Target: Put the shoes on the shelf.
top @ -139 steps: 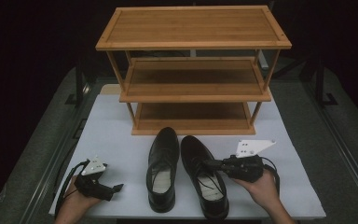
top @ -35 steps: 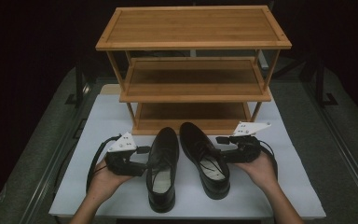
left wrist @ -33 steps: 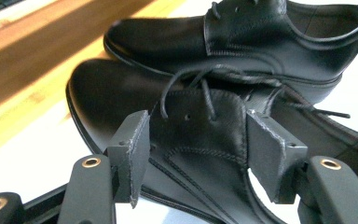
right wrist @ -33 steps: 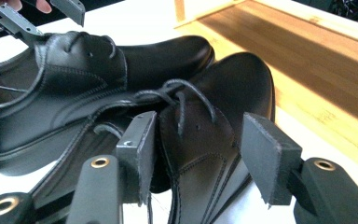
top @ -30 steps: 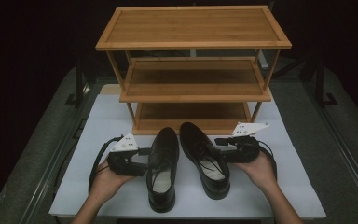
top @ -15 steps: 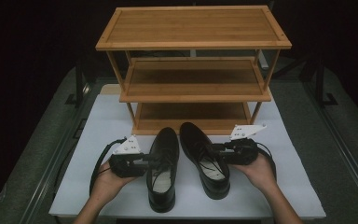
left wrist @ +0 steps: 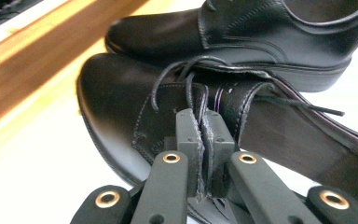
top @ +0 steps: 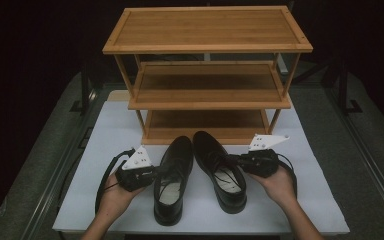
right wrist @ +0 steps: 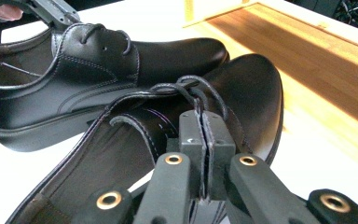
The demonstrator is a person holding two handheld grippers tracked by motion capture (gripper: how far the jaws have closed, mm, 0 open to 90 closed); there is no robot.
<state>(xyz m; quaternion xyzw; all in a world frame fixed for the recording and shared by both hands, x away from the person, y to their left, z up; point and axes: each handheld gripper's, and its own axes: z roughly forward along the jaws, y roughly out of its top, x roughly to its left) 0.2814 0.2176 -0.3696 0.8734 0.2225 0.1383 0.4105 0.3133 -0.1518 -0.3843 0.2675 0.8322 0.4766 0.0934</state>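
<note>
Both shoes are lying toes-up-frame toward the rack (top: 207,102), left tool (top: 156,172) pinching the left shoe (top: 172,180), right tool (top: 234,161) pinching the right shoe (top: 220,170), jaws having just been closing.

Left hand-held gripper (top: 156,172) and right hand-held gripper (top: 235,161) aimed inward, jaws just closed, apparently pinching.

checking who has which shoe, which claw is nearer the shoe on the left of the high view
Left. The left claw is clamped on the outer edge of the left shoe by its laces. The right claw grips the right shoe, which lies beside it.
</note>
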